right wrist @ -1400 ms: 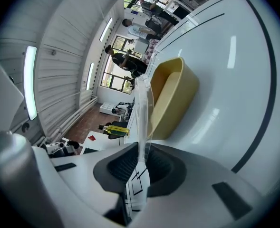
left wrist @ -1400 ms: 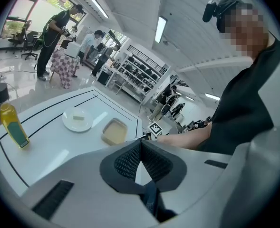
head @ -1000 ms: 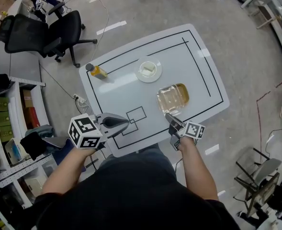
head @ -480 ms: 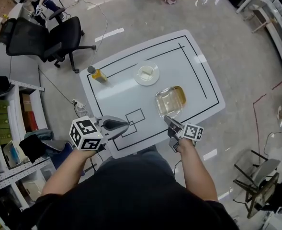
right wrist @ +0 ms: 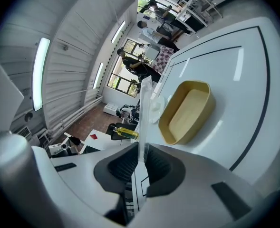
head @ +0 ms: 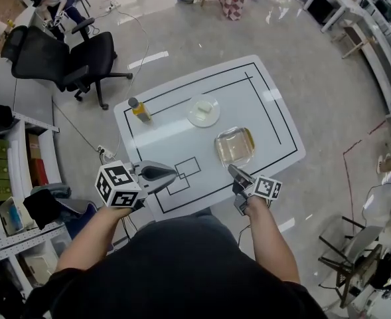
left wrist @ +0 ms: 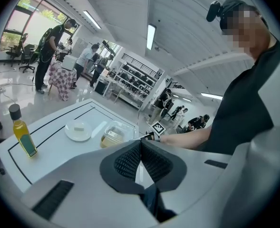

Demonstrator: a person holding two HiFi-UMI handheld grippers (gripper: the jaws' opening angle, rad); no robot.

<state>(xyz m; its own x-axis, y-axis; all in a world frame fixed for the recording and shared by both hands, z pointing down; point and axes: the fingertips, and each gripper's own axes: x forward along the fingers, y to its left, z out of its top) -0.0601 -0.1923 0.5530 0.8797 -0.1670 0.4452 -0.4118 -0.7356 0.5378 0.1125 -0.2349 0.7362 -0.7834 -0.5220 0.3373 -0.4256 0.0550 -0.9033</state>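
My right gripper point(head: 233, 171) is shut on the near edge of a clear plastic lid point(head: 230, 147), held just above and in front of an open yellow container point(head: 247, 138). In the right gripper view the lid point(right wrist: 144, 103) stands edge-on between the jaws of that gripper point(right wrist: 140, 158), with the container point(right wrist: 187, 110) beyond on the white table point(right wrist: 235, 94). My left gripper point(head: 172, 173) hovers over the table's near left edge, shut and empty. Its own view shows the jaws point(left wrist: 140, 144) pressed together, an oil bottle point(left wrist: 22, 132), a plate point(left wrist: 79, 129) and the container point(left wrist: 113, 136).
On the table point(head: 175, 135), an oil bottle point(head: 141, 109) stands at the far left corner and a white plate point(head: 203, 110) with a pale block sits mid-back. A black office chair point(head: 62, 58) and shelving point(head: 9, 151) lie left; people stand beyond the table.
The right gripper has drawn back from the yellow container with the clear lid still in it. The head camera has risen, so the table looks smaller. The left gripper stays shut.
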